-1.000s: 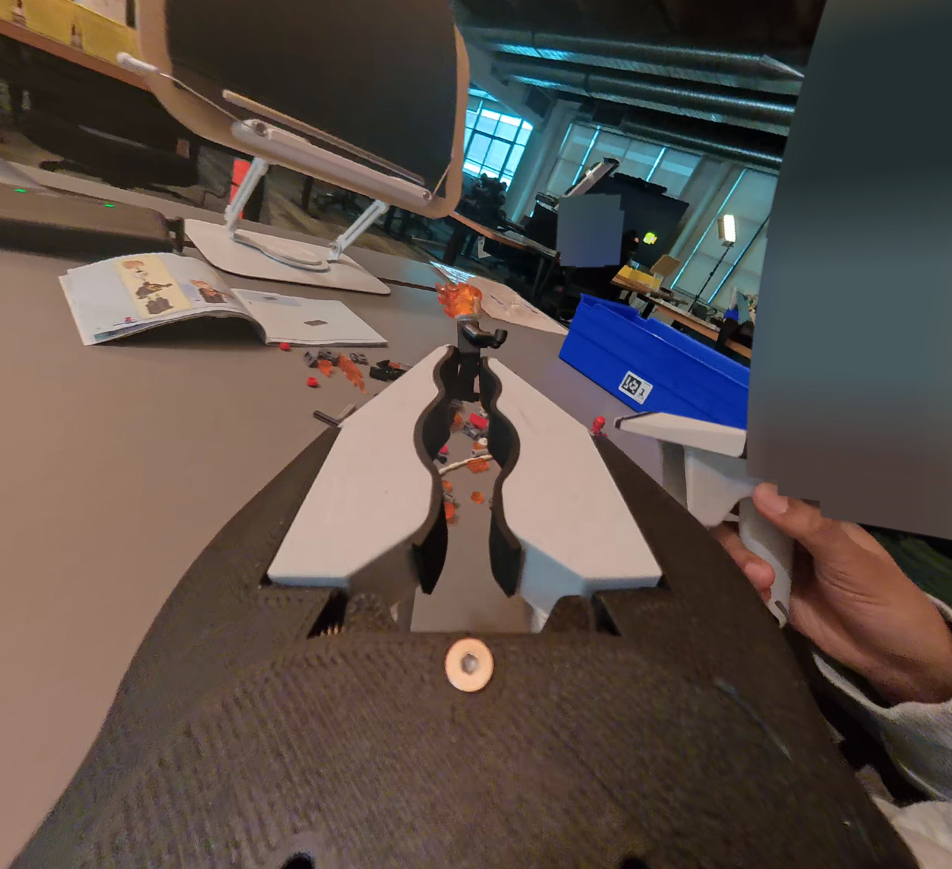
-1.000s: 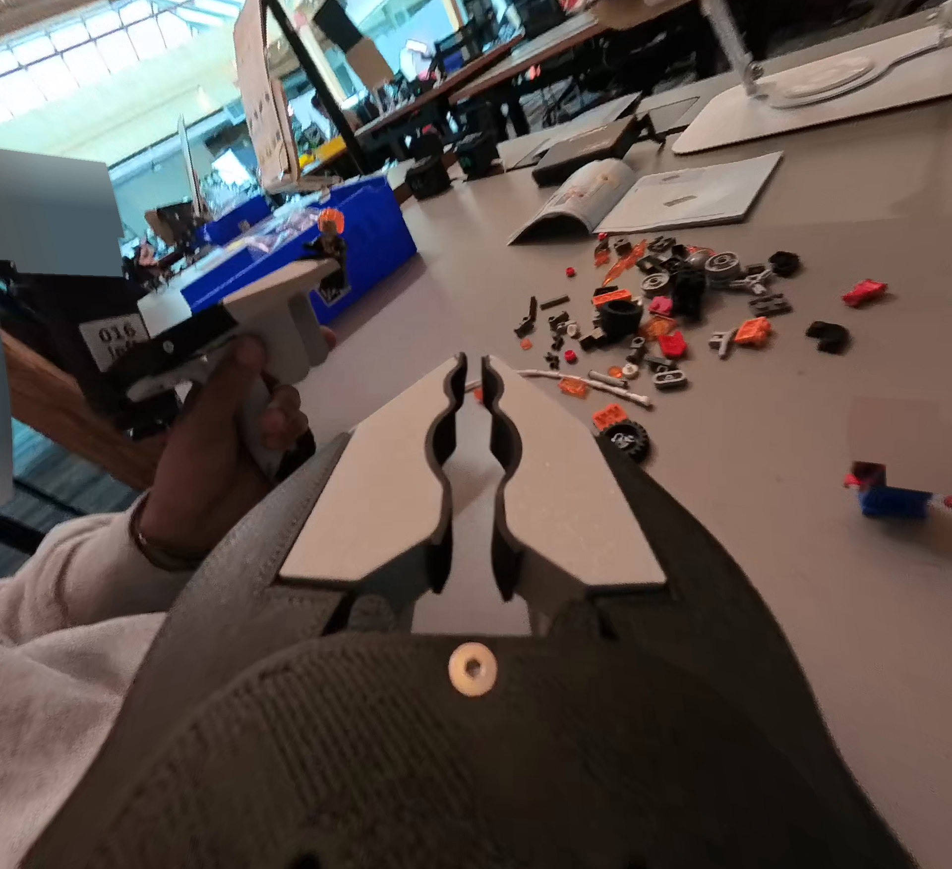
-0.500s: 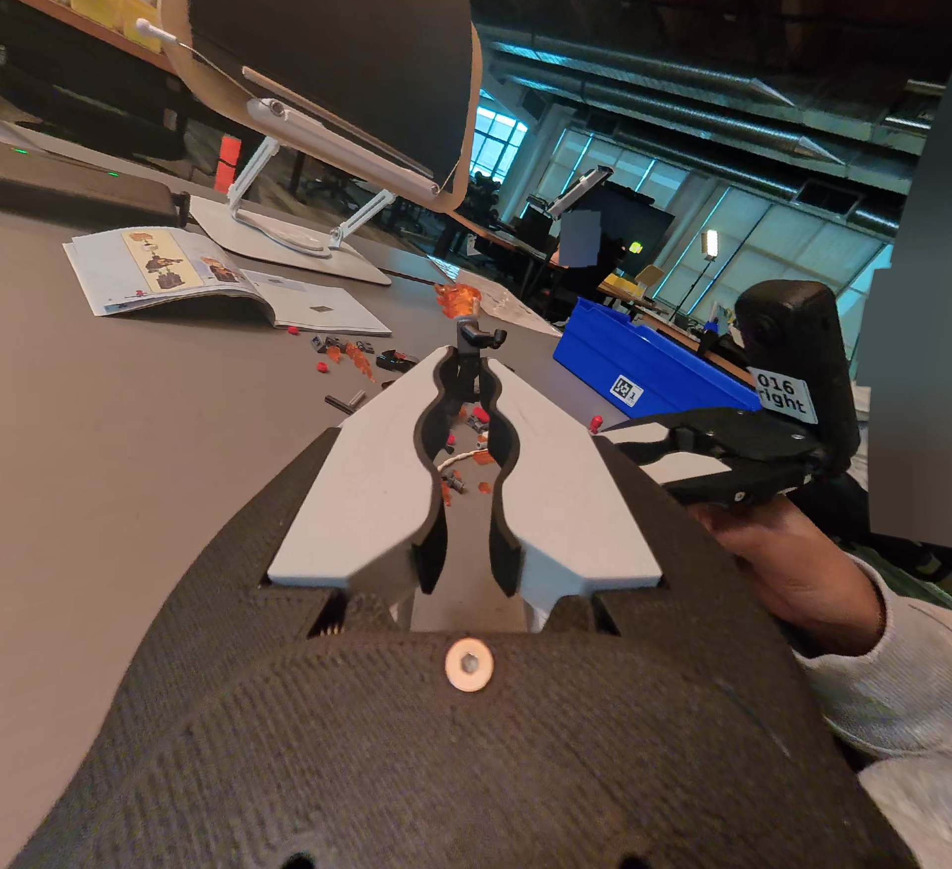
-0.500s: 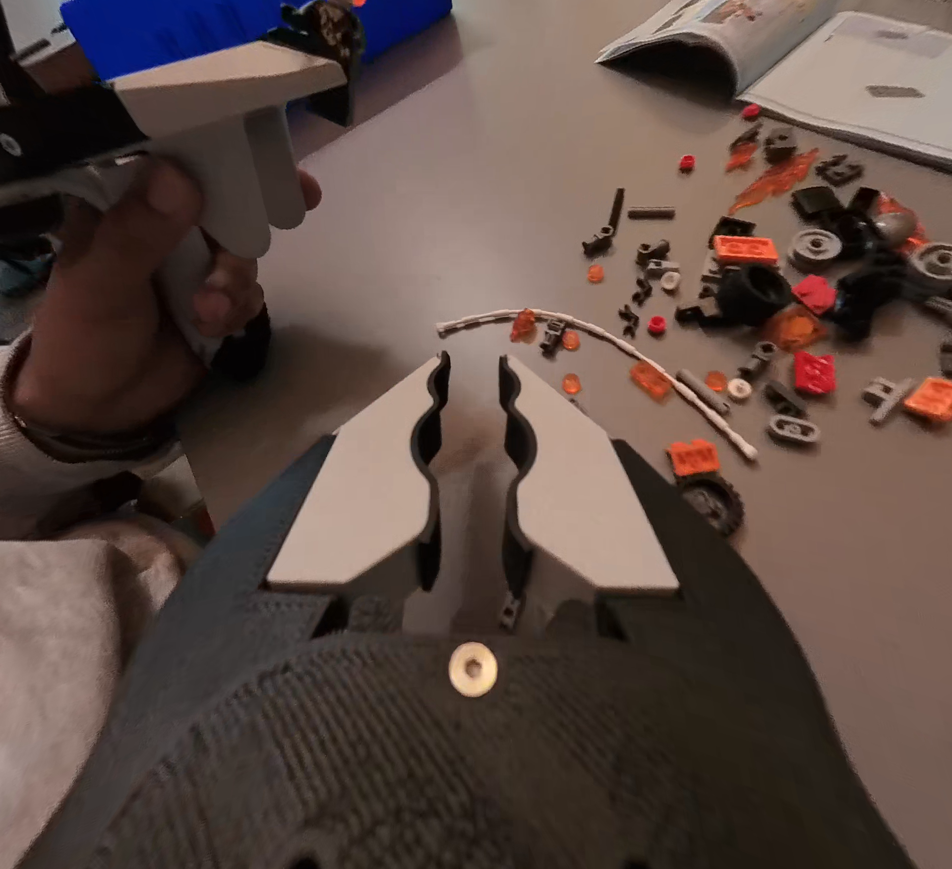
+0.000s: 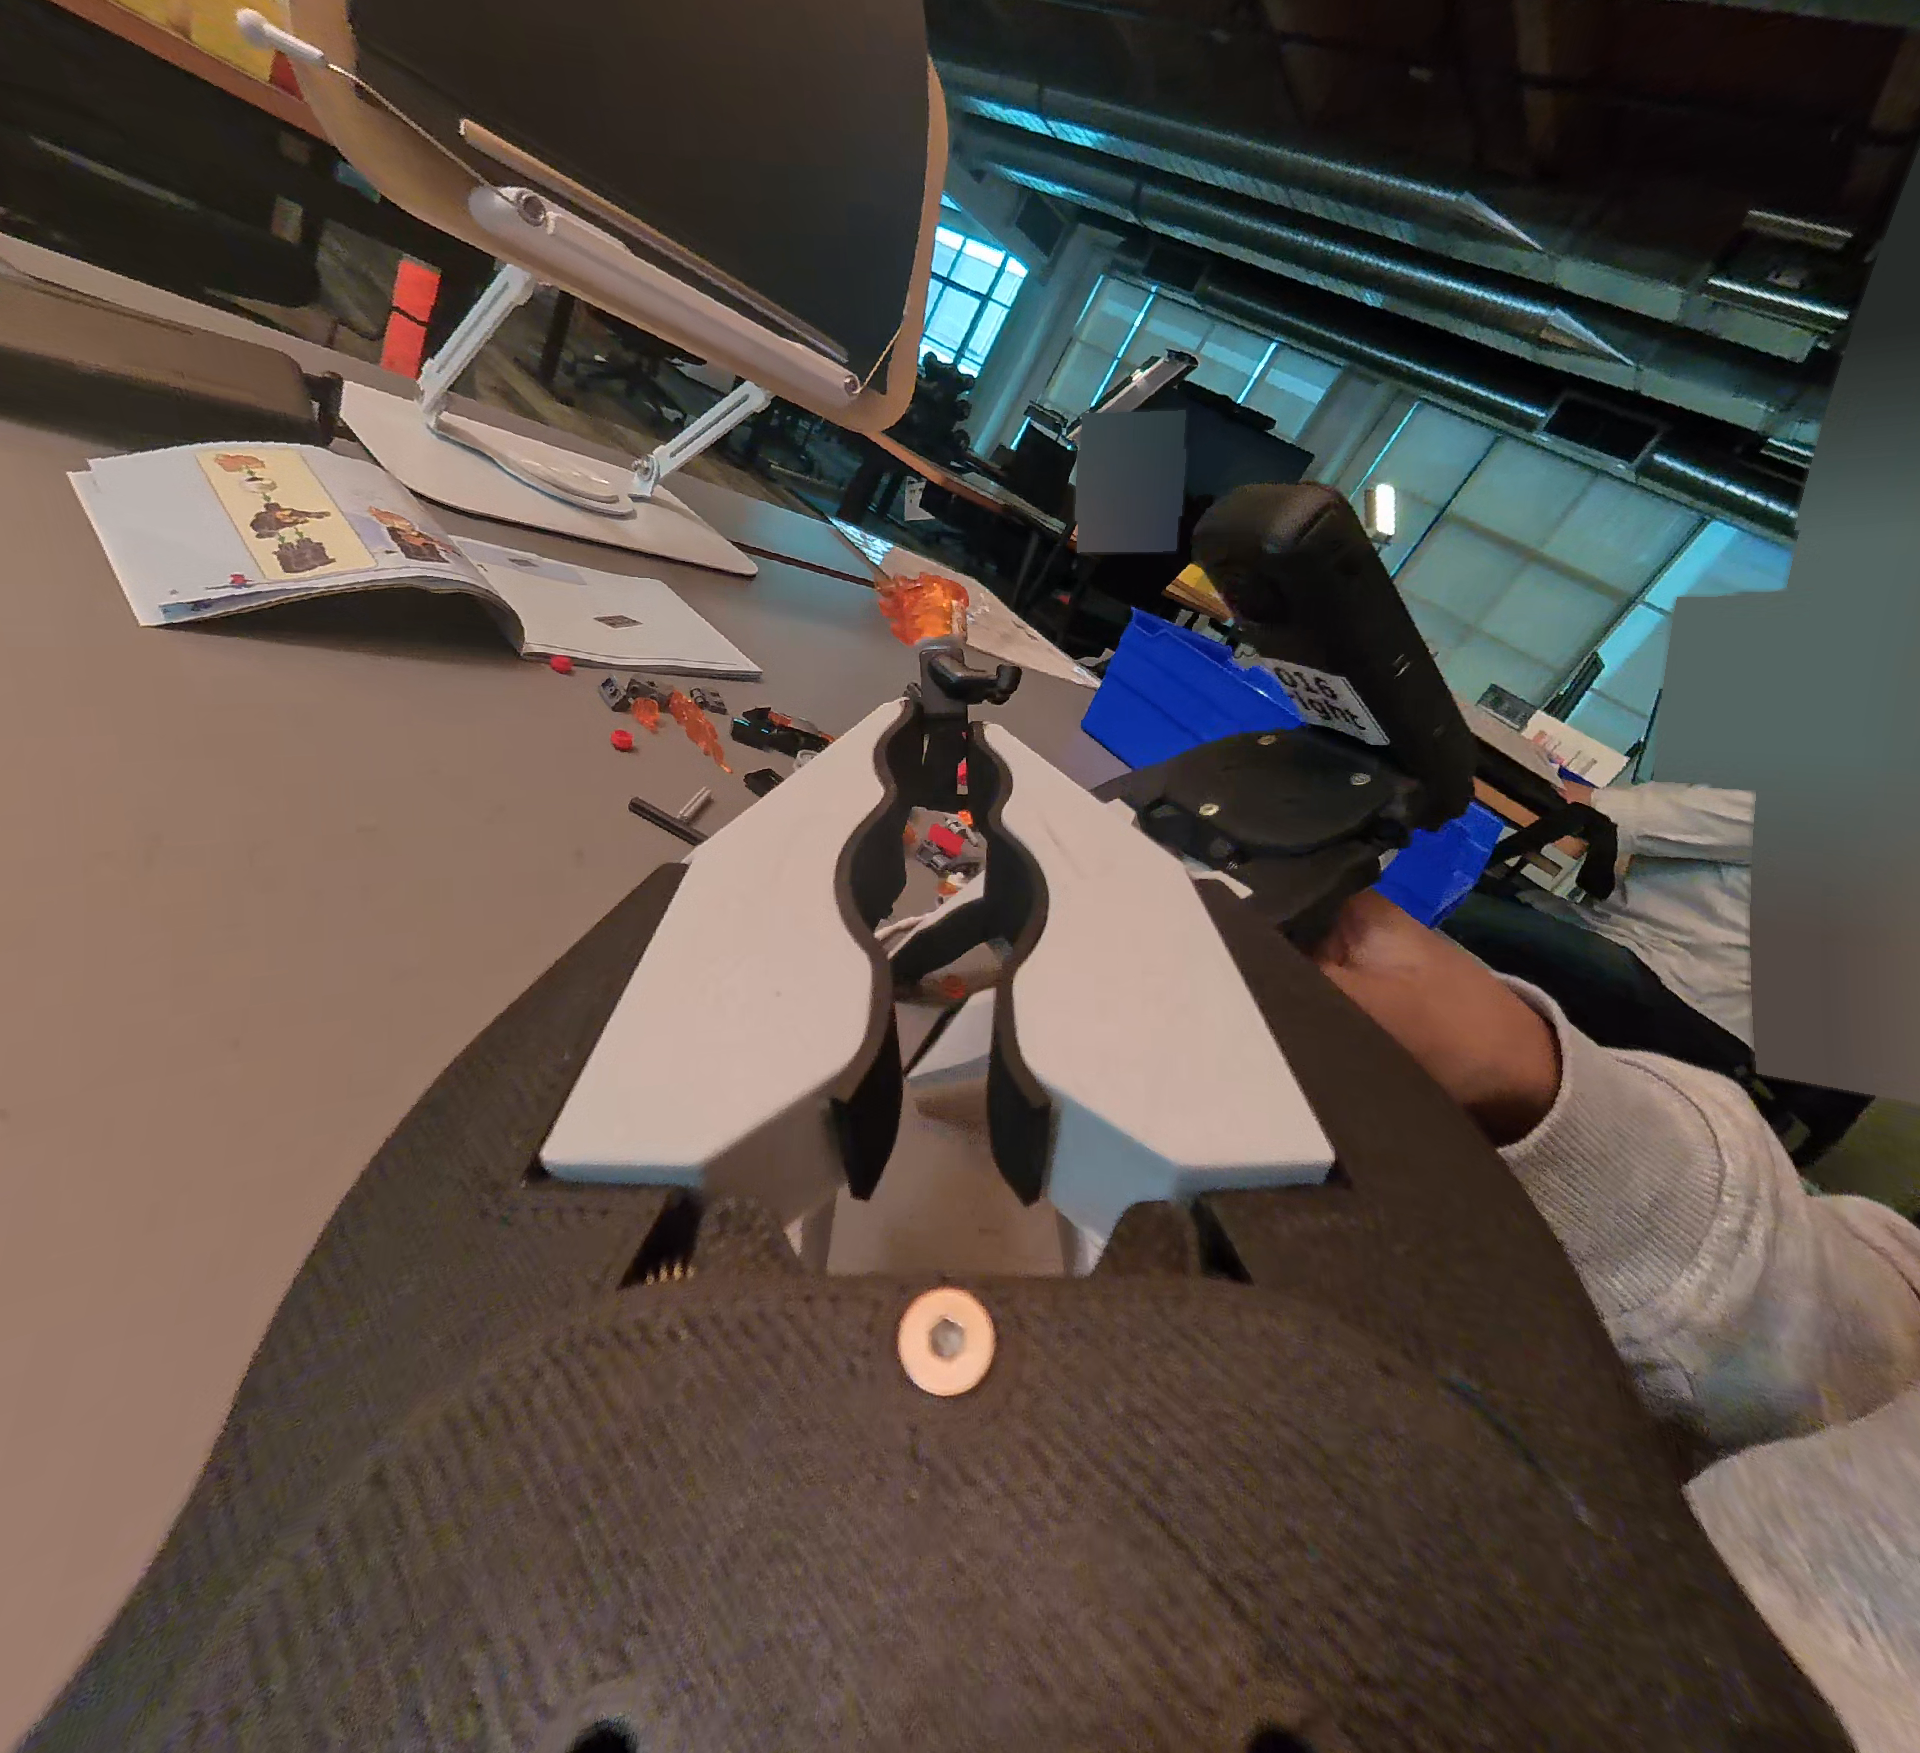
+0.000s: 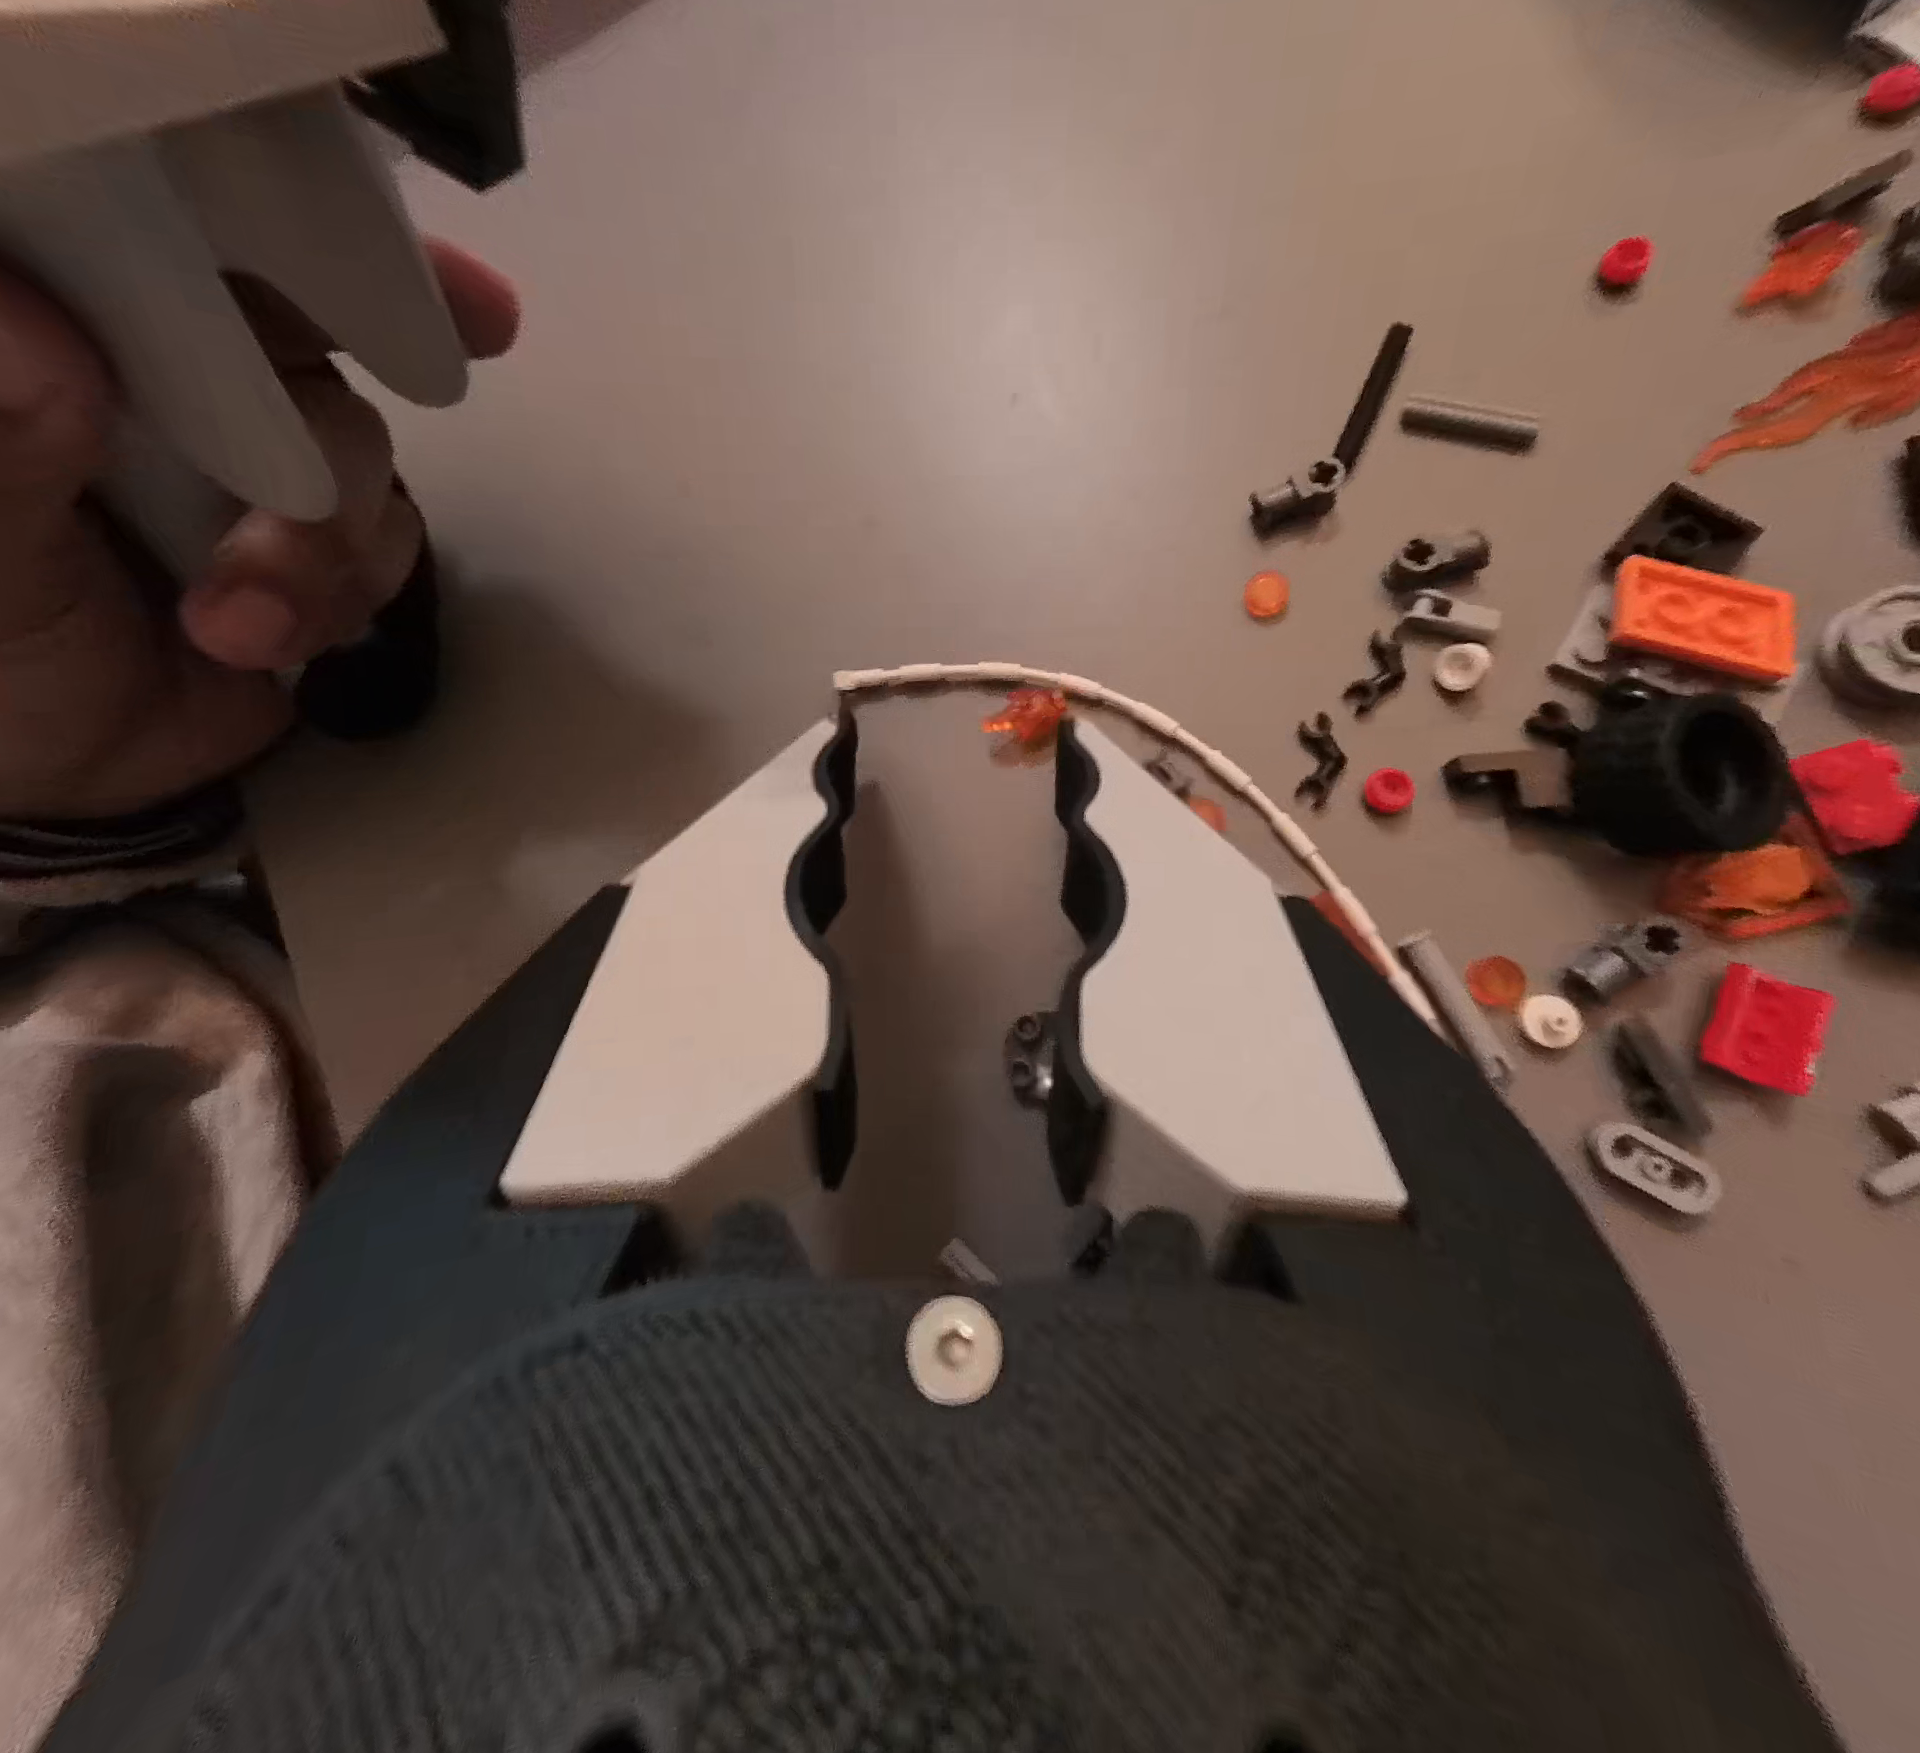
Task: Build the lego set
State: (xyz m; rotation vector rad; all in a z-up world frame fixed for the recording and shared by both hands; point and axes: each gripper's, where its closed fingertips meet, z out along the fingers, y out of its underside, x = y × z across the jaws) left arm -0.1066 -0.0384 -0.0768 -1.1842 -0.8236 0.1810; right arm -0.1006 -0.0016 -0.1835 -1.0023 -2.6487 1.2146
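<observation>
My left gripper is shut on a small black minifigure with an orange flame head and holds it upright above the grey table. My right gripper is open and empty. It points down at the table, with its tips just short of a thin white chain piece and a small clear orange flame piece. The right gripper's black body also shows to the right in the left wrist view. The left gripper's pale handle, held by a hand, is at the upper left of the right wrist view.
Loose pieces lie right of the chain: a black tyre, an orange plate, a red plate, grey pins. An open instruction booklet, a stand's base and a blue bin sit farther back. Some 11 cm of space lies between my two pairs of fingers. To the orange plate: right tips about 10 cm, left tips about 15 cm.
My right gripper has tipped down towards the table, come close to the white chain and opened wider. My left gripper has kept hold of the minifigure and barely moved.
</observation>
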